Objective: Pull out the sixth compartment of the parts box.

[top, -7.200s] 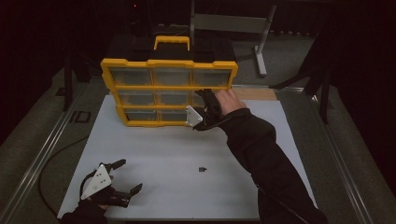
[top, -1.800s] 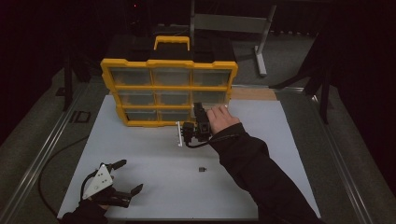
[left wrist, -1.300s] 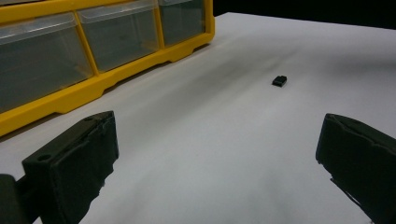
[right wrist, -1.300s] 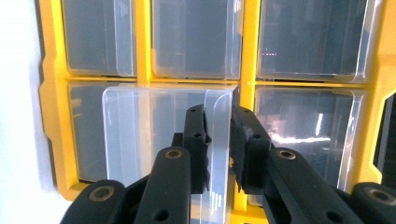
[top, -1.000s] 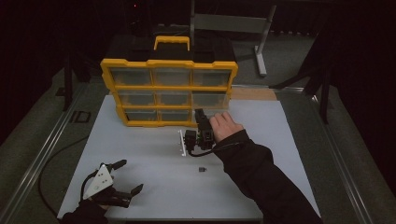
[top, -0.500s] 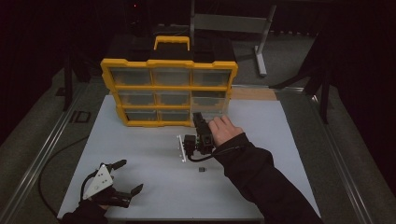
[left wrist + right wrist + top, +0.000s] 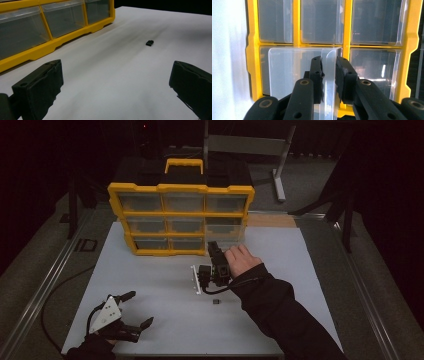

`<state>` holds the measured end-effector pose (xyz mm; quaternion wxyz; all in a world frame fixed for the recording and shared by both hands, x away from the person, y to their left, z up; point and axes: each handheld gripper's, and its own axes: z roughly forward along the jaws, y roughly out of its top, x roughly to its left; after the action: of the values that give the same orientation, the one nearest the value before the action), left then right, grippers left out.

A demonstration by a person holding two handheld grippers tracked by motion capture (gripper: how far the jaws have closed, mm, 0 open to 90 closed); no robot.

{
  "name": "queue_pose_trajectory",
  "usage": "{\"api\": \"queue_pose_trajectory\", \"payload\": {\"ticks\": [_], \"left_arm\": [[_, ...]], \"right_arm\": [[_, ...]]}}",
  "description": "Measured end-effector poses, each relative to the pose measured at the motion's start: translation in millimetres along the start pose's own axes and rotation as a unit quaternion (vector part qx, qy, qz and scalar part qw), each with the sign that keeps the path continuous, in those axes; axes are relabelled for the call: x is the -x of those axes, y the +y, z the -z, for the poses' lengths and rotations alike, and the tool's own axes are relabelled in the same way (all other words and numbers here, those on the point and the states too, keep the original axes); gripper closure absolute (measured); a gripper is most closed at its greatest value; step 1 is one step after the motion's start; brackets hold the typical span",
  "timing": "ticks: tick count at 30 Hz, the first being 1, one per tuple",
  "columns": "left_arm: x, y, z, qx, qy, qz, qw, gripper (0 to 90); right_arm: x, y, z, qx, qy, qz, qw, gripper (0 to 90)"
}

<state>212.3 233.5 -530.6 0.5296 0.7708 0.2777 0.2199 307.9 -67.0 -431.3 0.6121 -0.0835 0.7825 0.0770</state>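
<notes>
A yellow organizer (image 7: 181,219) with clear drawers stands upright at the back of the white table (image 7: 150,285). My right gripper (image 7: 214,270) is in front of its lower right corner. In the right gripper view the right gripper (image 7: 329,62) is shut on the thin front wall of a clear plastic drawer (image 7: 294,72), drawn out of the organizer (image 7: 252,50). A small black part (image 7: 216,301) lies on the table just near of that gripper and shows as the small black part (image 7: 149,43) ahead of my left gripper (image 7: 115,82). That left gripper (image 7: 131,311) rests open at the near left, holding nothing.
A black case with a yellow handle (image 7: 184,165) sits behind the organizer. A metal stand (image 7: 280,175) is at the back right. A cable (image 7: 55,295) trails off the table's left edge. Bare table lies between the two grippers.
The right gripper has drawn back from the organizer's lower right corner toward the person, bringing the clear drawer with it. The left gripper has stayed put.
</notes>
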Motion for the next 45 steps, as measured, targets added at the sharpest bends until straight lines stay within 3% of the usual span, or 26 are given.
{"api": "queue_pose_trajectory", "payload": {"ticks": [17, 21, 29, 33, 37, 44, 45], "left_arm": [[0.0, 0.0, 0.1, 0.000, 0.000, 0.000, 1.0000, 0.4], [-0.3, 0.0, 0.2, 0.002, 0.001, 0.002, 1.0000, 0.4], [0.3, 0.0, 0.0, 0.002, 0.001, 0.002, 1.0000, 0.4], [0.3, 0.0, -0.1, 0.000, 0.000, 0.001, 1.0000, 0.4], [0.4, -0.1, 0.0, 0.000, 0.001, 0.002, 1.0000, 0.4], [0.3, -0.2, -0.2, -0.001, 0.000, 0.002, 1.0000, 0.4], [0.3, -0.2, -0.2, -0.001, 0.000, 0.002, 1.0000, 0.4]], "right_arm": [[3.4, -0.6, -1.8, 0.003, 0.011, -0.009, 0.9999, 73.3], [6.5, 0.0, -1.2, 0.003, 0.025, -0.022, 0.9995, 55.5], [14.2, -5.8, -1.4, -0.001, 0.054, -0.071, 0.9960, 32.2], [15.8, -10.2, -3.4, -0.007, 0.057, -0.094, 0.9940, 21.4], [19.7, -15.1, -5.0, -0.004, 0.071, -0.137, 0.9880, 15.0], [30.7, -26.9, -4.0, 0.007, 0.083, -0.230, 0.9696, 9.1], [30.7, -26.9, -4.0, 0.007, 0.083, -0.230, 0.9696, 9.1]]}}
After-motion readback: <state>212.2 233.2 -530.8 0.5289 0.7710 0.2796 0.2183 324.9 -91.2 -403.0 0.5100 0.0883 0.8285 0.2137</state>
